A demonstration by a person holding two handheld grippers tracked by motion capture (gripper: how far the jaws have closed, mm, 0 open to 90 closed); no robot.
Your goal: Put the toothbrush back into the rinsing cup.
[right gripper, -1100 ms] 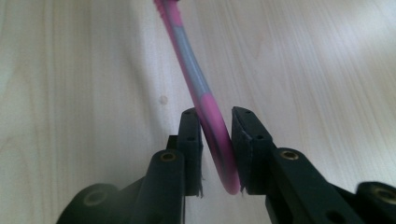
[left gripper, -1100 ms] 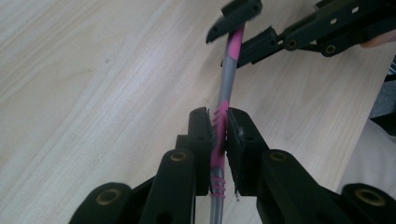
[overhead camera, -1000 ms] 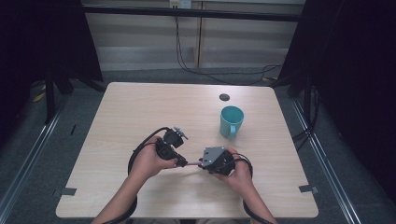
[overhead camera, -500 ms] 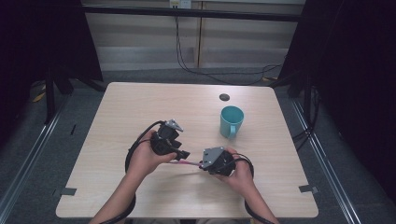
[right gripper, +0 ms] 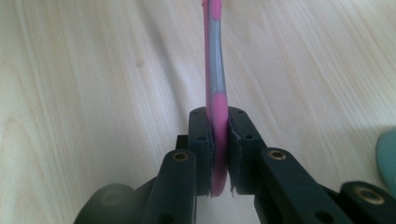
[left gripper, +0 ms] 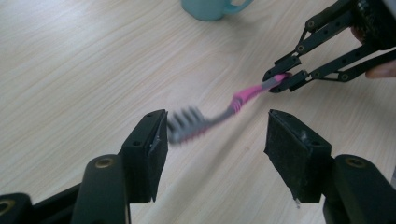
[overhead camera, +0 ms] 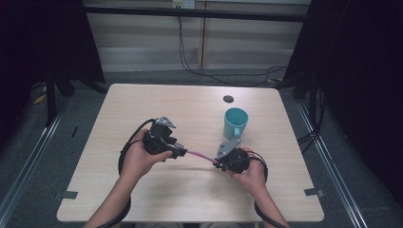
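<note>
Left tongs point(left gripper: 212, 147) gape around a toothbrush point(left gripper: 219, 116) head; right tongs point(left gripper: 284, 80) pinch its handle.

Counts on the wooden table point(overhead camera: 142, 99)

One pink toothbrush point(left gripper: 243, 97), one teal mug point(overhead camera: 235, 122), one small dark disc point(overhead camera: 228, 99) beyond the mug, two grippers.

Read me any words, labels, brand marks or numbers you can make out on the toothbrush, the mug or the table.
No readable text in any view.
Toothbrush: pink and grey handle, no mark to be made out; its head is blurred in the left gripper view.
Mug: plain teal, no print on the sides shown.
Table: bare wood grain, no label.
Small dark round thing beyond the mug: too small to read.
</note>
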